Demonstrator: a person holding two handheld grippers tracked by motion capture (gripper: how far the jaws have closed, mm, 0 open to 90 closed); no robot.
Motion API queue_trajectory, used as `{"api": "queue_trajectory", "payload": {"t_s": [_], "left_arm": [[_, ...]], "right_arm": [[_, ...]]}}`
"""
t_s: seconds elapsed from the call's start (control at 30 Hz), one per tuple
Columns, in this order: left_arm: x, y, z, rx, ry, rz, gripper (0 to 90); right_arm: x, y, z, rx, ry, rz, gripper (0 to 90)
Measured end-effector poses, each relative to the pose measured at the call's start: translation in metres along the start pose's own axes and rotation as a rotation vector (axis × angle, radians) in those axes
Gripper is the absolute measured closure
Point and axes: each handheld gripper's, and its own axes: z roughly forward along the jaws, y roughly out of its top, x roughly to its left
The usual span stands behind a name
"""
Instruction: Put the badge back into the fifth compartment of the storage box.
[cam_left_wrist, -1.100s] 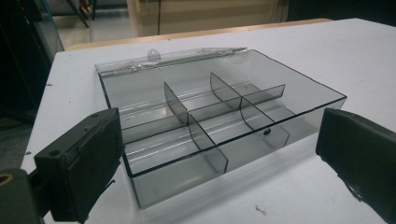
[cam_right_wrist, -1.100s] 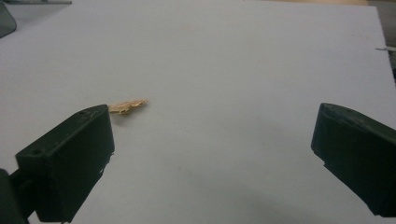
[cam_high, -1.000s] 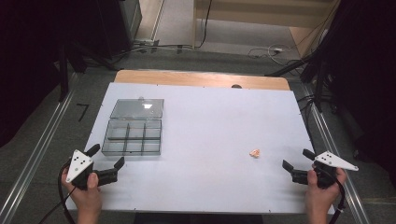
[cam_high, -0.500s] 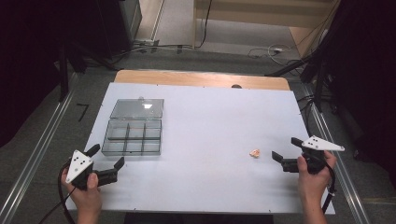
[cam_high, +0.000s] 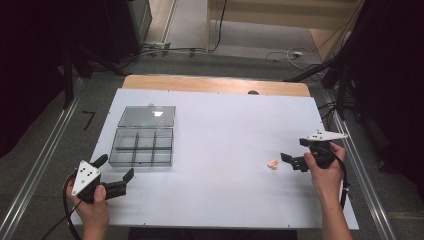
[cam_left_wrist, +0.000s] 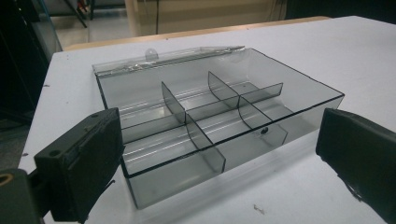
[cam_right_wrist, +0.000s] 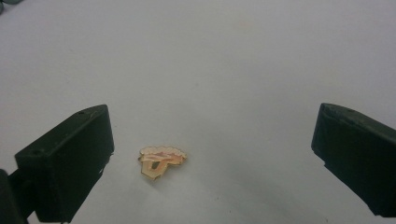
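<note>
- Fingers of the left gripper (cam_high: 116, 173) stand wide apart with nothing between them; it waits just in front of the box (cam_high: 142, 146), not touching it.
- Box: clear, lid folded back, dividers making several compartments, all of them bare in the left gripper view, so nothing has been stowed yet.
- Table (cam_high: 225, 130): white, with the box on its left part and the pin well apart on the right.
- Pin (cam_high: 272, 163): a small orange-and-cream piece lying flat on the table, untouched.
- Right gripper (cam_high: 291, 162): jaws spread, aimed at the pin from just beside it; in the right gripper view the pin sits nearer the left jaw.
- Judgement: the job has barely started. Grasping the pin, carrying it over and dropping it into a compartment all remain.
</note>
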Motion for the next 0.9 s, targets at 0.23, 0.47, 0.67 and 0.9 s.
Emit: {"api": "queue_trajectory", "payload": {"t_s": [0.23, 0.47, 0.67, 0.9], "left_arm": [[-0.001, 0.000, 0.001, 0.004, -0.006, 0.011, 1.1], [-0.001, 0.000, 0.001, 0.006, -0.009, 0.012, 1.1], [-0.002, 0.000, 0.001, 0.011, -0.009, 0.016, 1.1], [-0.002, 0.000, 0.002, 0.013, -0.009, 0.019, 1.1]], "right_arm": [[0.001, 0.000, 0.011, 0.053, 0.008, -0.028, 12.2], [0.009, -0.001, 0.026, 0.148, 0.032, -0.058, 28.0], [0.013, -0.004, 0.038, 0.174, 0.017, -0.088, 30.1], [0.013, -0.006, 0.041, 0.175, 0.026, -0.099, 36.8]]}}
